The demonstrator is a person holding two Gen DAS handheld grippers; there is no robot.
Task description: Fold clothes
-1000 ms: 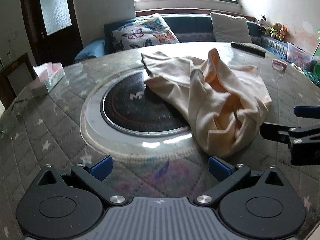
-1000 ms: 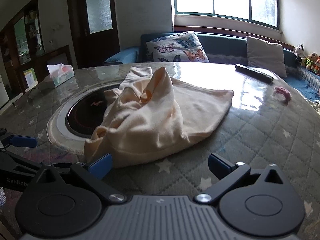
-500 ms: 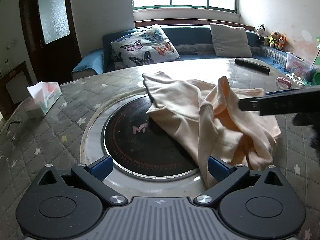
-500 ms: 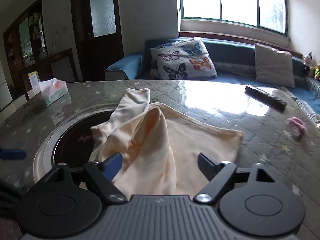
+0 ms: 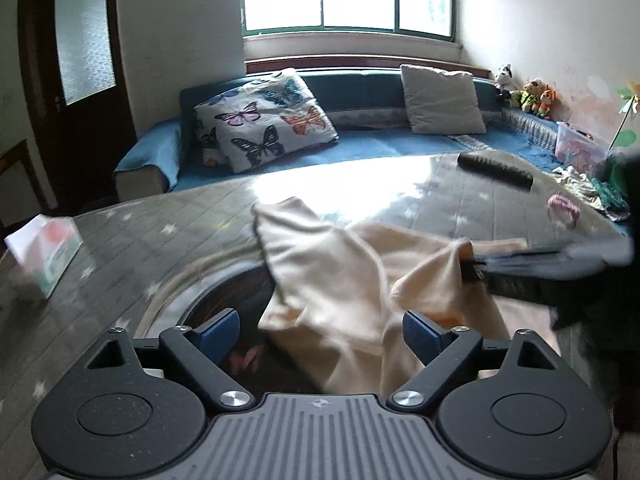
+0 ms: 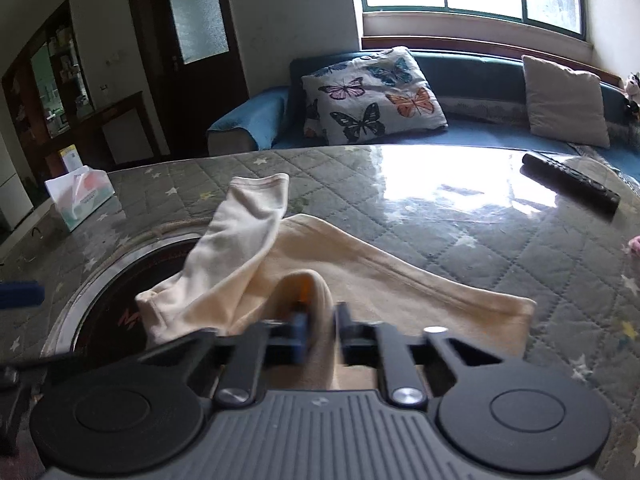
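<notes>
A crumpled cream garment (image 5: 340,280) lies on the round table, partly over the dark round hob (image 5: 224,316); it also shows in the right wrist view (image 6: 360,280). My left gripper (image 5: 320,330) is open just above the garment's near part, holding nothing. My right gripper (image 6: 318,330) is shut on a raised fold of the garment. In the left wrist view the right gripper (image 5: 476,266) reaches in from the right, pinching that fold.
A tissue box (image 5: 44,250) sits at the table's left, also in the right wrist view (image 6: 80,196). A black remote (image 6: 570,186) and a pink item (image 5: 564,208) lie at the far right. A sofa with a butterfly cushion (image 5: 264,120) stands behind.
My right gripper moved in over the garment and closed on a raised fold. My left gripper moved forward over the garment's near part, still open.
</notes>
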